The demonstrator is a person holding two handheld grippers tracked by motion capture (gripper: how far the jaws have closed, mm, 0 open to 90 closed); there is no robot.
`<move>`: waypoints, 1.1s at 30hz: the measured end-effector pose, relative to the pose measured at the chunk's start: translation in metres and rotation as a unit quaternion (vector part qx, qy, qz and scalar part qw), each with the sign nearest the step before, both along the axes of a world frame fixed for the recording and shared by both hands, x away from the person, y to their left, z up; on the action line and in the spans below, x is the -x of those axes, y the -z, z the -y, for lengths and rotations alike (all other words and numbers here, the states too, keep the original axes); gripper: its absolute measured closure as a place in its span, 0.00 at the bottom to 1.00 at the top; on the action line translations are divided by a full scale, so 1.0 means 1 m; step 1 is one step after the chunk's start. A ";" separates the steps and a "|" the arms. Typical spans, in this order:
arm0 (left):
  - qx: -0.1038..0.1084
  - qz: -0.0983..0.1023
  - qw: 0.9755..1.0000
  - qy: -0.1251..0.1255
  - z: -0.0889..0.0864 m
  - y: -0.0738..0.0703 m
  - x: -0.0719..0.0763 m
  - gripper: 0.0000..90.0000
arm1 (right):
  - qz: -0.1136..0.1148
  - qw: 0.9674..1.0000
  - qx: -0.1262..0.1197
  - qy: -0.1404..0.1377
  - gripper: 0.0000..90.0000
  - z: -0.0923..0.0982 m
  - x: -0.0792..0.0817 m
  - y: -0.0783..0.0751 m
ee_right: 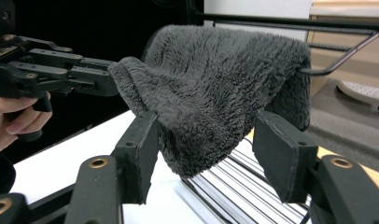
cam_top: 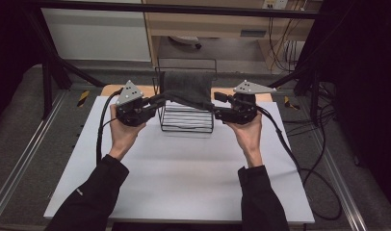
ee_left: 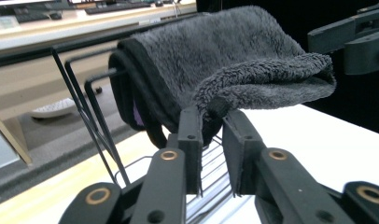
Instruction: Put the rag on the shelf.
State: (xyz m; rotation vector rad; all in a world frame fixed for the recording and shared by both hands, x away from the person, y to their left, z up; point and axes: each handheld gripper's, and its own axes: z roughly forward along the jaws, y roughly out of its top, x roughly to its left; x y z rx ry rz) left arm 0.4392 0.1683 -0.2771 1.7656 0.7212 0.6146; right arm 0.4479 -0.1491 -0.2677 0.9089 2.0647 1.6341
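Slippage looms: towel draped over the wire rack at the bench's far edge, left gripper fingers clamped on its corner, right gripper fingers apart, so one-sided tension may drag it askew.

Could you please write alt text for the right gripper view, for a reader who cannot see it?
A fluffy dark grey towel hangs over a black wire rack, one corner drooping between the right gripper, whose open jaws do not press it. The left gripper reaches the towel's far edge.
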 end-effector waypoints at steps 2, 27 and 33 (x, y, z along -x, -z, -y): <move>-0.004 -0.006 1.000 -0.001 0.000 0.003 -0.001 0.83 | -0.010 1.000 0.011 0.005 0.51 -0.003 -0.004 0.003; -0.010 -0.073 0.996 -0.044 0.003 0.037 -0.025 0.70 | 0.002 0.998 0.046 0.039 0.83 -0.012 -0.028 0.032; -0.017 -0.084 0.996 -0.035 -0.003 0.035 -0.022 0.55 | 0.004 0.999 0.040 0.017 0.60 -0.007 -0.018 0.026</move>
